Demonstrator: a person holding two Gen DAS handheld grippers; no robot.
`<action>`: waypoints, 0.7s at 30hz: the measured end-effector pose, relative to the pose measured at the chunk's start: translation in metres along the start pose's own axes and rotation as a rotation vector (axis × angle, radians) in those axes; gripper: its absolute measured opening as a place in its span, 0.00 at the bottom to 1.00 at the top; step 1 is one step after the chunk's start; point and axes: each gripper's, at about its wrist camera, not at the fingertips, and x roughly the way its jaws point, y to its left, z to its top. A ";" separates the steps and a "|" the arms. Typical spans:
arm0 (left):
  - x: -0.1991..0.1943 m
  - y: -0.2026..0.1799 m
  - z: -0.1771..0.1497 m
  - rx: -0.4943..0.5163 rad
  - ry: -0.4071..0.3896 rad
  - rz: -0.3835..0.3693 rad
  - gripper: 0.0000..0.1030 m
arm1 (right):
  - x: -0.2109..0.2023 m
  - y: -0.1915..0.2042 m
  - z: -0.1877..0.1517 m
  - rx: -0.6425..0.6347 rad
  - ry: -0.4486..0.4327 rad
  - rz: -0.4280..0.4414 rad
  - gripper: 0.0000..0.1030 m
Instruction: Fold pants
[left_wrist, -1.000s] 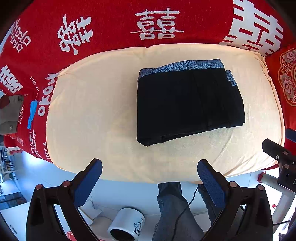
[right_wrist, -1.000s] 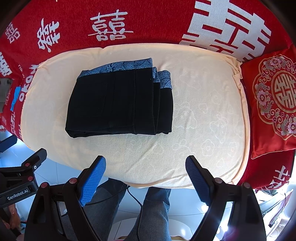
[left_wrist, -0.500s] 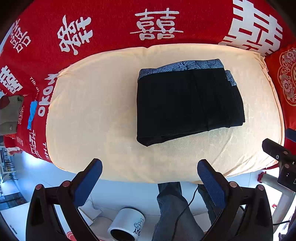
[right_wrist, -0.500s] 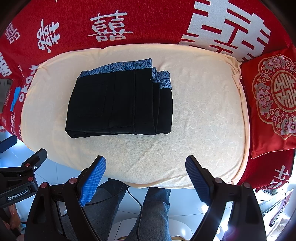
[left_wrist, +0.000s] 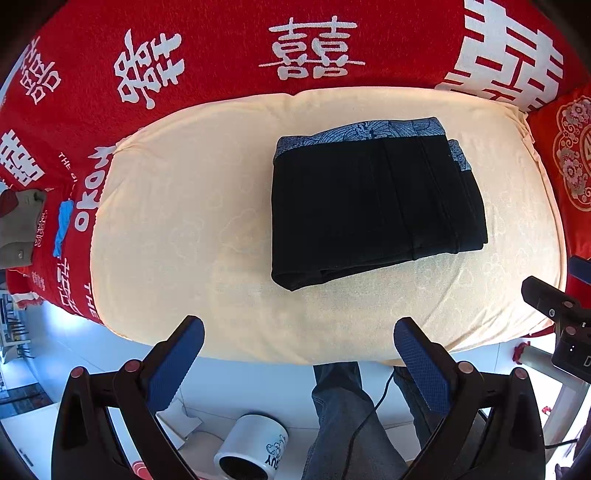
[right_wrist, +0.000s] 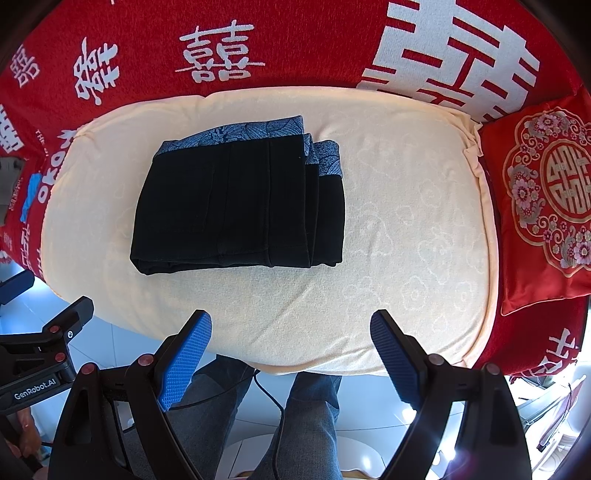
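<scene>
Black pants (left_wrist: 373, 206) with a blue patterned waistband lie folded into a compact rectangle on a cream towel (left_wrist: 177, 229) spread over the bed. They also show in the right wrist view (right_wrist: 236, 206), left of centre. My left gripper (left_wrist: 298, 332) is open and empty, held back over the bed's near edge, well short of the pants. My right gripper (right_wrist: 291, 328) is open and empty too, above the towel's (right_wrist: 406, 229) near edge, to the right of the pants.
A red bedspread (left_wrist: 221, 44) with white characters covers the bed. A red embroidered cushion (right_wrist: 543, 206) lies at the right. The person's legs in jeans (left_wrist: 343, 417) stand below. A white mug (left_wrist: 251, 450) sits on the floor. The other gripper (right_wrist: 33, 362) shows at the left.
</scene>
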 end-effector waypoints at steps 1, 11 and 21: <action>0.000 0.000 0.000 0.001 0.000 0.000 1.00 | 0.000 0.000 0.000 0.000 0.000 0.000 0.87; -0.001 -0.002 -0.002 0.002 -0.005 0.000 1.00 | 0.000 0.002 -0.002 -0.004 0.001 0.000 0.87; -0.001 -0.002 -0.004 0.001 -0.013 0.001 1.00 | 0.000 0.003 -0.002 -0.006 0.003 -0.002 0.87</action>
